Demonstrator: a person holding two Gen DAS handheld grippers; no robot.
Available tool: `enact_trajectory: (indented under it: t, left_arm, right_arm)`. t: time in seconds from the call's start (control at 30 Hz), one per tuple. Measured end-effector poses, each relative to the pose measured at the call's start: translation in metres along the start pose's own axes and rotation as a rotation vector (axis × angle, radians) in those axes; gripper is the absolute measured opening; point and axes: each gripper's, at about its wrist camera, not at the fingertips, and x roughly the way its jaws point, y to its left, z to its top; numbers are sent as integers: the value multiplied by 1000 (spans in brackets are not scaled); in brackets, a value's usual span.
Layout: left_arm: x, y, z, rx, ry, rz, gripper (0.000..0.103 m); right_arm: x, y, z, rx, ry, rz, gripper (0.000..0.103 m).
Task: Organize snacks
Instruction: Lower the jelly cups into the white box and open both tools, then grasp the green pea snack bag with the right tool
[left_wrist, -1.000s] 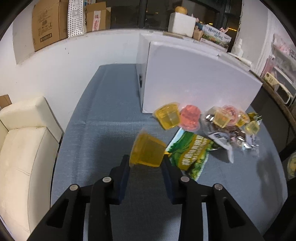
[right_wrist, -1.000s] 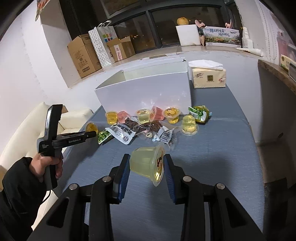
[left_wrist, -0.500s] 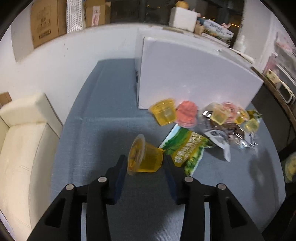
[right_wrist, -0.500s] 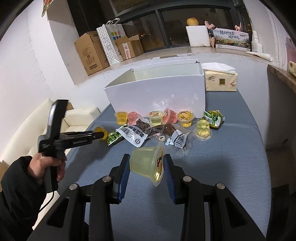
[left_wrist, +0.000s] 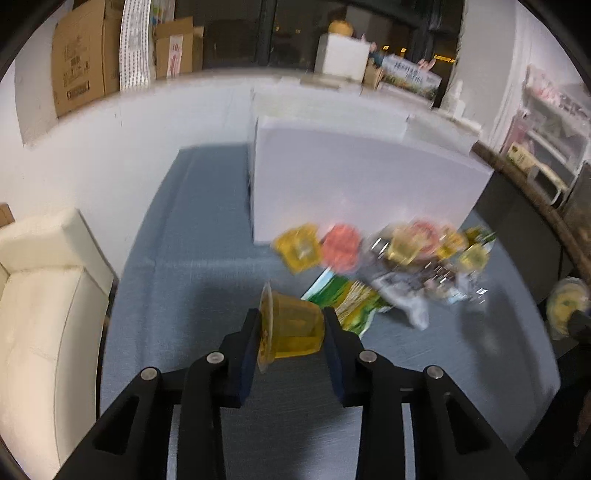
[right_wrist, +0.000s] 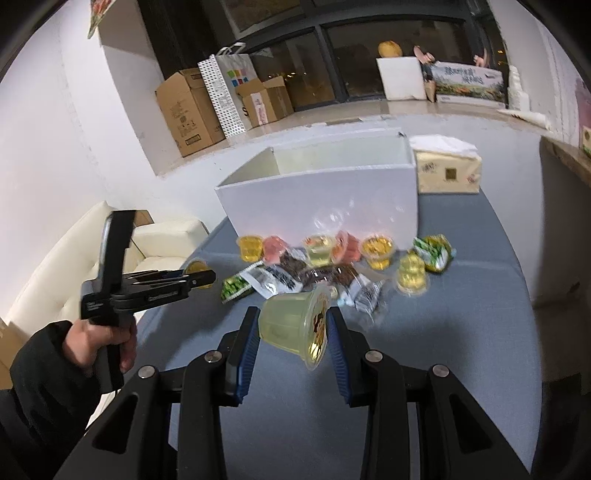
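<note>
Two jelly cups are held off the blue table (right_wrist: 480, 369), one in each gripper, and the coming move is judged to turn on how the open white box (right_wrist: 325, 192) lies from them. In the left wrist view the left gripper (left_wrist: 291, 332) has its jaws closing on an orange jelly cup (left_wrist: 291, 325) that lies on its side between the pads, its lidded rim against the left pad and its narrow base toward the right pad, so its axis runs across the fingers, not along them. In the right wrist view the right gripper (right_wrist: 291, 332) is seen clamped on a pale yellow-green jelly cup (right_wrist: 291, 325), also on its side, with the printed foil lid turned toward the right pad and tipped down. The box stands ahead of both grippers, beyond the loose heap of remaining snacks (right_wrist: 332, 266), which lies just beside its near wall. From the left gripper only the box's closed side wall is seen, rising above the cup, so the cup is judged to need carrying up and forward over the rim before release. The right gripper looks slightly into the opening and appears better placed. The left gripper, held in a sleeved hand (right_wrist: 99, 339), sits off the box's left corner, and neither is clearly nearer.
</note>
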Motion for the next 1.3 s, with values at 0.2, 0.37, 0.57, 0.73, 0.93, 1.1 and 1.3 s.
enact_trajectory:
  t: [0.2, 0.37, 0.57, 0.73, 0.93, 1.1, 1.3]
  left_arm:
    - [-41, -23, 52, 11, -127, -90, 36]
    - [-47, -49, 110, 67, -199, -116, 36]
    - [-16, -61, 172, 74, -202, -113, 36]
    - [16, -58, 188, 79, -181, -58, 38]
    - [29, -39, 181, 36, -204, -19, 103]
    - [28, -35, 172, 41, -180, -26, 103]
    - [6, -41, 153, 32, -198, -19, 103]
  right_arm:
    - [12, 0, 47, -44, -50, -2, 39]
    - [31, -12, 106, -44, -107, -19, 39]
    - [73, -41, 166, -11, -98, -64, 39]
    - [104, -59, 183, 11, -59, -89, 40]
    - [101, -74, 181, 53, -109, -126, 103]
    - [93, -76, 176, 49, -95, -128, 103]
    - [72, -69, 159, 33, -103, -146, 103]
